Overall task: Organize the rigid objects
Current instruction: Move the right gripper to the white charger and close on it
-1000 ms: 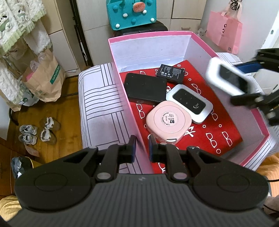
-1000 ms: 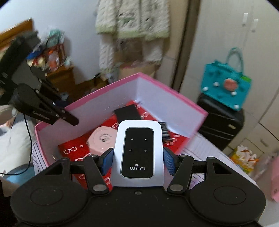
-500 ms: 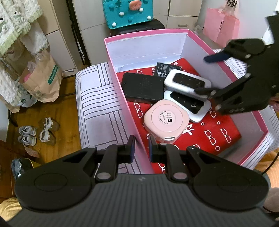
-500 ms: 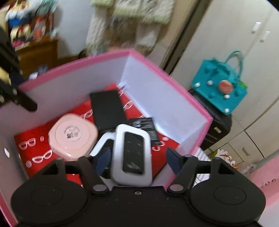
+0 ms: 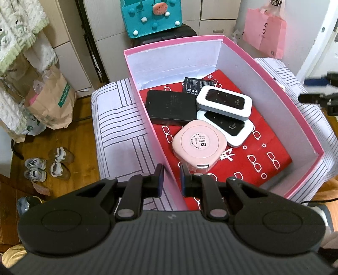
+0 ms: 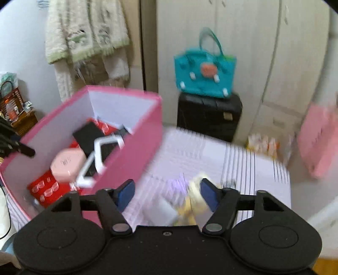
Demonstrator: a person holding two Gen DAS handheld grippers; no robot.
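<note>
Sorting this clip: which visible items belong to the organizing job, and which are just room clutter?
Job: pink box; inside it, Wi-Fi router, second router, pink round case, black device, battery.

Clutter: teal handbag, pink bag, paper bag, shoes.

Blurred yellow object [image 6: 195, 198] between fingers [image 6: 125, 193]

home, bedroom | white wardrobe doors [image 6: 264, 63] at 12 o'clock | fleecy garment [image 6: 86, 36] hanging at 10 o'clock | teal handbag [image 6: 205, 74] on black suitcase [image 6: 209, 120], 12 o'clock | pink shopping bag [image 5: 265, 35] at 1 o'clock | small shoes [image 5: 44, 167] on wooden floor [image 5: 82, 143], 9 o'clock | striped bedding [image 5: 118, 127] under pink box [image 5: 262, 72]
</note>
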